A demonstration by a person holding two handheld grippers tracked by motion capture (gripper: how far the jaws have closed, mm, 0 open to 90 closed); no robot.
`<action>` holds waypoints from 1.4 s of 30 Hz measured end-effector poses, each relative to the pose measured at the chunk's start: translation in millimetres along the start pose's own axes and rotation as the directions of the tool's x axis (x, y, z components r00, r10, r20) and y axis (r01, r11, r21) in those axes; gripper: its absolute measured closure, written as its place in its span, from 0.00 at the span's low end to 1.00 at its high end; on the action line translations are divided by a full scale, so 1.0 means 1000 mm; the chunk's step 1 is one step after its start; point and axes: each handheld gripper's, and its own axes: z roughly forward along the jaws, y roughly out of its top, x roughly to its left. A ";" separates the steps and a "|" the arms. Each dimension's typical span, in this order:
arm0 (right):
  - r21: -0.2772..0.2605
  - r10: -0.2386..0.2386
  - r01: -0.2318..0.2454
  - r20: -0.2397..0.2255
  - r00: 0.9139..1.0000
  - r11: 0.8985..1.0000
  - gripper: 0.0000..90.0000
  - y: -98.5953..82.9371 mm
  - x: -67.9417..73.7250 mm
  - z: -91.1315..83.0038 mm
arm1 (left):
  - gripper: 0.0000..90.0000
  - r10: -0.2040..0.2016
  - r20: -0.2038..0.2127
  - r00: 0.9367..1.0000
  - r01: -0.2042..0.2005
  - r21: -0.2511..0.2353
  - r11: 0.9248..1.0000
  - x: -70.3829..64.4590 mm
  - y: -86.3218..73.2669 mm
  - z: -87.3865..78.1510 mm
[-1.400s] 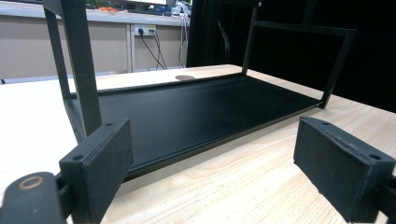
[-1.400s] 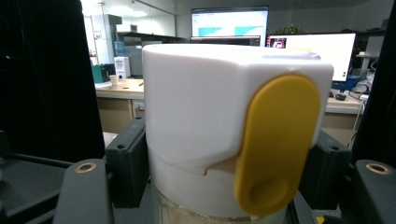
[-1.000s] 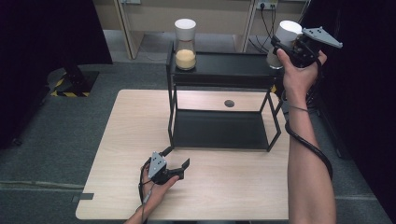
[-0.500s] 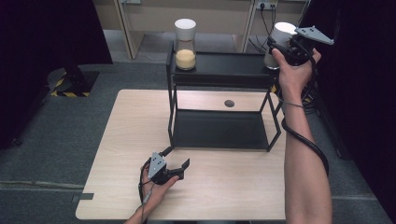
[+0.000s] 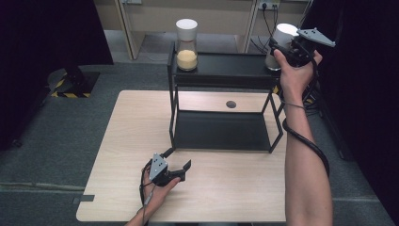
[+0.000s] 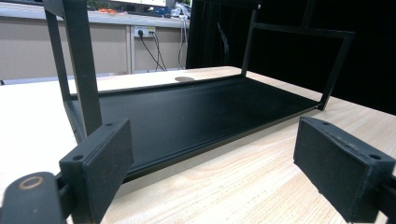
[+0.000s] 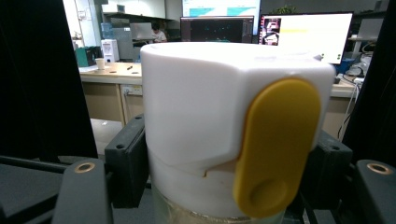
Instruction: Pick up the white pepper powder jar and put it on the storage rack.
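A black two-level rack (image 5: 228, 70) stands on the wooden table (image 5: 127, 141). At the left end of its top shelf is a clear jar (image 5: 187, 44) with a white lid and yellow contents. My right gripper (image 5: 278, 49) is at the shelf's right end, shut on a second white-lidded jar (image 5: 283, 35). In the right gripper view this jar (image 7: 210, 116) has a yellow tab on its lid, and the jaws press on it just under the lid. Whether it rests on the shelf I cannot tell. My left gripper (image 5: 180, 159) lies open on the table before the rack, facing the lower shelf (image 6: 196, 116).
A round grommet (image 5: 230, 104) sits in the table behind the rack. A cable trails from the right gripper along the forearm. Grey carpet surrounds the table, and a black curtain hangs at the right. Desks with monitors (image 7: 303, 32) stand beyond.
My right gripper has carried the white-lidded jar a little to the left, over the right end of the rack's top shelf. The left gripper has stayed put.
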 end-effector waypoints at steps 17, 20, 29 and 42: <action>-0.047 0.028 -0.030 -0.042 0.999 0.998 0.11 -0.008 -0.004 -0.023 | 0.13 0.005 -0.002 1.000 -0.005 0.000 1.000 -0.001 0.000 0.000; -0.063 0.015 -0.019 -0.063 0.998 0.998 0.11 -0.010 -0.005 -0.032 | 0.13 0.003 -0.001 1.000 -0.003 -0.004 1.000 0.000 -0.001 0.000; -0.087 0.009 -0.015 -0.079 0.997 0.996 0.07 -0.026 -0.002 -0.057 | 0.13 0.001 -0.002 1.000 -0.001 -0.002 1.000 -0.001 0.000 0.000; -0.111 0.017 -0.030 -0.120 0.993 0.993 0.06 -0.072 0.004 -0.096 | 0.13 0.000 -0.004 1.000 0.000 -0.004 1.000 -0.001 -0.001 0.000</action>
